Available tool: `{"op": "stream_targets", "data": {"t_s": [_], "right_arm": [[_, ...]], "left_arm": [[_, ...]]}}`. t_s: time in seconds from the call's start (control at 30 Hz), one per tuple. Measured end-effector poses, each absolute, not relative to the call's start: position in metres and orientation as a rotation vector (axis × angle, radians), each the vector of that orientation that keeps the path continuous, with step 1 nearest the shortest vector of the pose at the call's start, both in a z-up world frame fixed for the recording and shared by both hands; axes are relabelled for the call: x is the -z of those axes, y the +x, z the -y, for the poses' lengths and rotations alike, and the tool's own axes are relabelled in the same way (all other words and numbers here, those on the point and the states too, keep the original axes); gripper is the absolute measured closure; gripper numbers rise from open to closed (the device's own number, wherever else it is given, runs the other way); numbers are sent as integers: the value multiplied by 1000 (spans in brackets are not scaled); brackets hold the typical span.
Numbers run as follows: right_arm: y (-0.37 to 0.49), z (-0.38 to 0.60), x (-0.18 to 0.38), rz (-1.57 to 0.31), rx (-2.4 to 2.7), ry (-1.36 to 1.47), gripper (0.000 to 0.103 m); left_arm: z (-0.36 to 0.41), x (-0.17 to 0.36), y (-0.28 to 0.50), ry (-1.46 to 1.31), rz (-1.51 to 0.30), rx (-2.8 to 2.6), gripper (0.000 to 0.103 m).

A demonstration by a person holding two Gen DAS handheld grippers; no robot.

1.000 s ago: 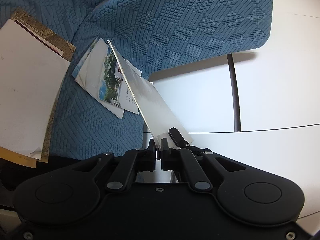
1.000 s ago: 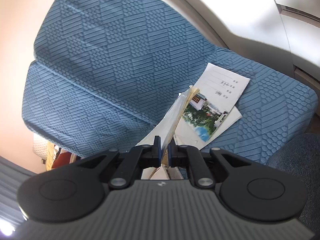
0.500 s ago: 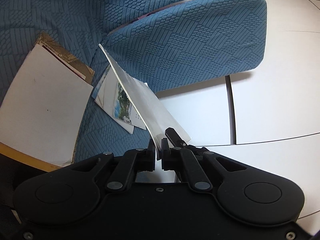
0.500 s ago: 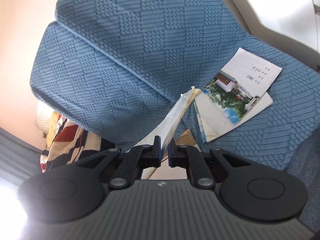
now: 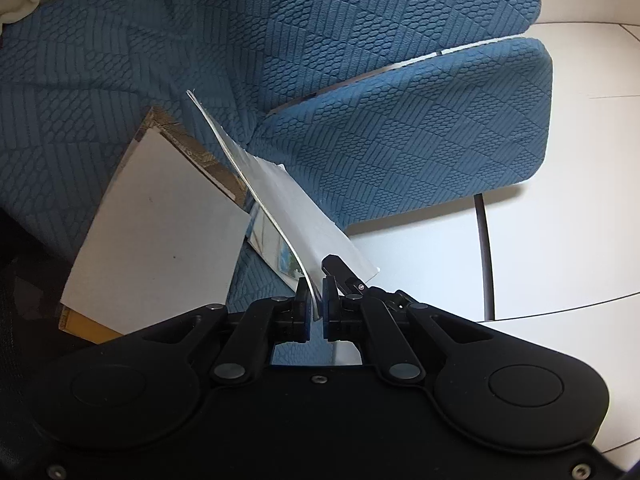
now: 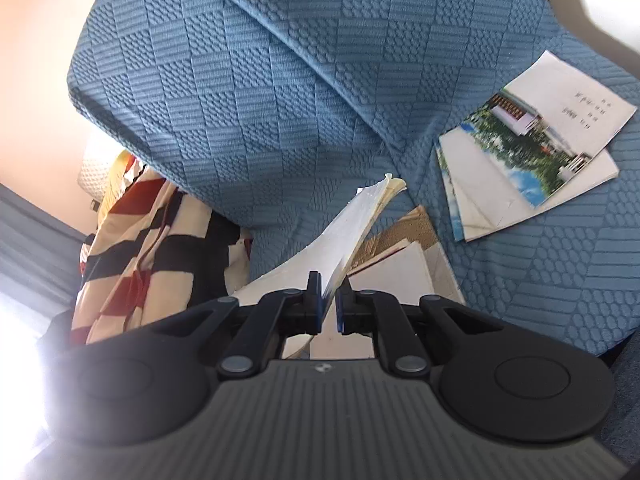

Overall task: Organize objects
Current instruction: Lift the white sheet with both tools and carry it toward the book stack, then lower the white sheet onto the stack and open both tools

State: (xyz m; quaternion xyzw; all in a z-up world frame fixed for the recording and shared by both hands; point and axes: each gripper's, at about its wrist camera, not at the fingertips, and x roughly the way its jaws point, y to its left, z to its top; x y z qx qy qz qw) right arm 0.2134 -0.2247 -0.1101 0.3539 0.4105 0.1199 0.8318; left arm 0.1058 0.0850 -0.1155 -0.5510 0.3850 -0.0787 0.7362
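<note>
Left claw (image 5: 316, 294) and right claw (image 6: 329, 300) each pinch an edge of one thin booklet (image 5: 280, 200) above a blue sofa (image 5: 400, 140).

The left gripper (image 5: 316, 294) points downward with its jaws nearly closed on a thin booklet (image 5: 280, 204). The right gripper (image 6: 329, 294) does likewise.

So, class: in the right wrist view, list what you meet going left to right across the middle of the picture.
Red, black and cream striped cloth → white paper booklet held edge-on in the right gripper → brown-edged book with white cover → pair of photo-cover booklets on the blue textured sofa.
</note>
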Motion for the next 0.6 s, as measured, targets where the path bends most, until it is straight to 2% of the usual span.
{"op": "stream_targets", "data": {"t_s": [0.6], "right_arm": [[224, 197, 166, -972, -284, 641, 94]], "left_arm": [[-85, 182, 91, -1217, -913, 119, 99]]}}
